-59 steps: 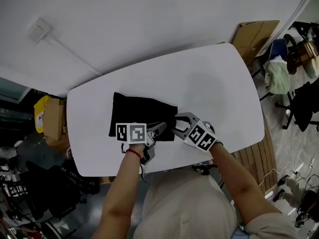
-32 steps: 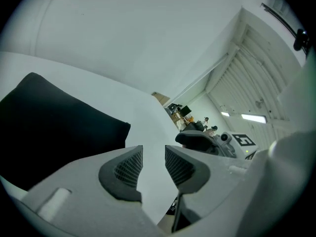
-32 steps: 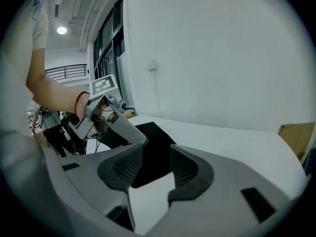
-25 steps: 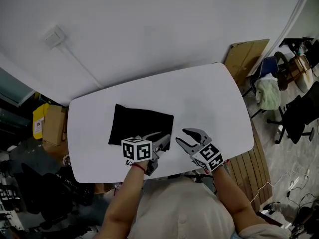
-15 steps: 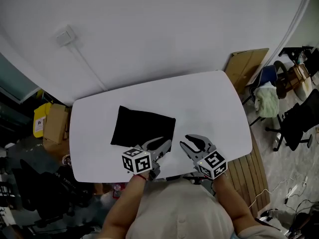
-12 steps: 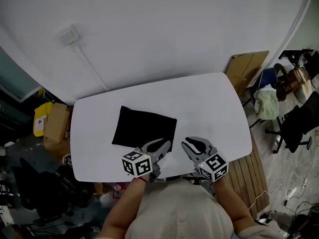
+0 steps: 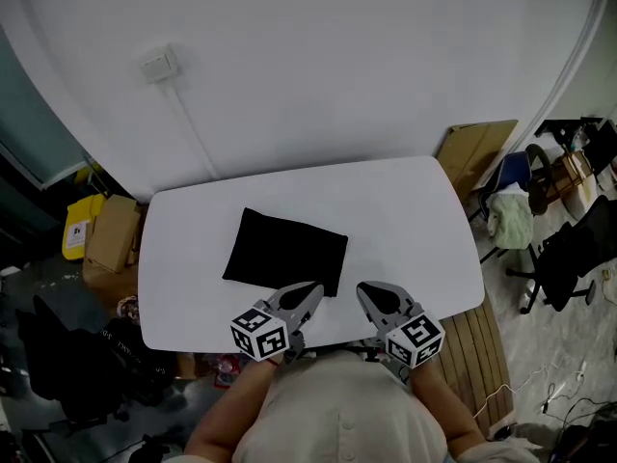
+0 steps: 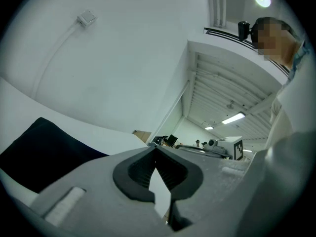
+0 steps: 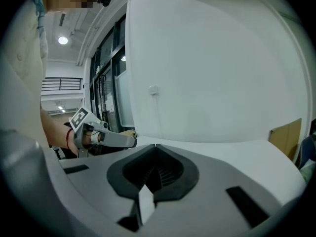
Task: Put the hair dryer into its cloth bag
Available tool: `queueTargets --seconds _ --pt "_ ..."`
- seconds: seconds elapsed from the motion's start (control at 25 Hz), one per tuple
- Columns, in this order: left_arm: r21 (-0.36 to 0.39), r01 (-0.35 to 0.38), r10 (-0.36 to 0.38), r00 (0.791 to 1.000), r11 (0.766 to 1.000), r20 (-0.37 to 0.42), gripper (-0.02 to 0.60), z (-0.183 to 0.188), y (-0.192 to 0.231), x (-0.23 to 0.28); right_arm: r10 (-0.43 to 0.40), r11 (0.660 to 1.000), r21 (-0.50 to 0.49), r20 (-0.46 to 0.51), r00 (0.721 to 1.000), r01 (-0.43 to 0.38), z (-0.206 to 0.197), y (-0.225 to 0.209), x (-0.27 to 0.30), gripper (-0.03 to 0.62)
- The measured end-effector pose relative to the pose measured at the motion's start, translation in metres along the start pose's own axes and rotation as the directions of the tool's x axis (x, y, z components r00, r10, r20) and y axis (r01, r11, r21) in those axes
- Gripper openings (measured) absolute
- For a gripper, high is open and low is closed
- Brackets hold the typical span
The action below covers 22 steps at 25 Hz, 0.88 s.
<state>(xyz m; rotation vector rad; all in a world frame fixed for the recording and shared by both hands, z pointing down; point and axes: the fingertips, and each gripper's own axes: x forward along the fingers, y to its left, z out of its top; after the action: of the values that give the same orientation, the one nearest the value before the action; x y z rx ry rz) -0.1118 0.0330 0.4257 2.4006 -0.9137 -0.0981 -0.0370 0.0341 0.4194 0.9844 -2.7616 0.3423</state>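
Left gripper: my left gripper view shows the jaws brought fully together. They have just been closing, with nothing between them. It sits over the near edge of the desk, pointing roughly level toward the far edge, lifted clear of the surface.

Right gripper: my right gripper view shows its jaws likewise closed tip to tip, having just been closing, and empty. It is held beside the left gripper at the near edge, the two apart from each other.

Cloth bag: black, lying flat on the desk, left of centre and nearer the near edge than the far one. Its near right corner lies just beside the left gripper's tip in the head view. The left gripper view places the bag lower and to the left, untouched. No gripper is in contact with it.

Hair dryer: I cannot tell from any view whether it is inside the bag.
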Motion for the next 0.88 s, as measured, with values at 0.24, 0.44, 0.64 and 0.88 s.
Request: queueTargets --seconds 0.24,0.44,0.64,0.88 --pt "0.079 0.045 -0.045 0.999 0.996 0.002 0.009 -0.004 -0.018 -0.018 0.002 1.000 0.008 0.002 1.000 -0.002 -0.003 0.030 0.005 0.020" --pt "0.106 0.067 -0.068 0.998 0.992 0.006 0.009 -0.006 -0.025 -0.035 0.000 1.000 -0.003 0.012 1.000 0.000 -0.001 0.050 0.005 0.019" --pt "0.131 0.070 -0.074 0.997 0.989 0.030 0.009 0.001 -0.024 -0.053 -0.025 1.000 -0.011 0.027 0.999 0.025 0.003 0.058 0.004 0.018" --pt "0.128 0.091 -0.099 0.994 0.988 0.056 0.009 0.007 -0.026 -0.068 -0.047 0.999 -0.023 0.029 0.998 0.047 0.007 0.068 0.002 0.017"
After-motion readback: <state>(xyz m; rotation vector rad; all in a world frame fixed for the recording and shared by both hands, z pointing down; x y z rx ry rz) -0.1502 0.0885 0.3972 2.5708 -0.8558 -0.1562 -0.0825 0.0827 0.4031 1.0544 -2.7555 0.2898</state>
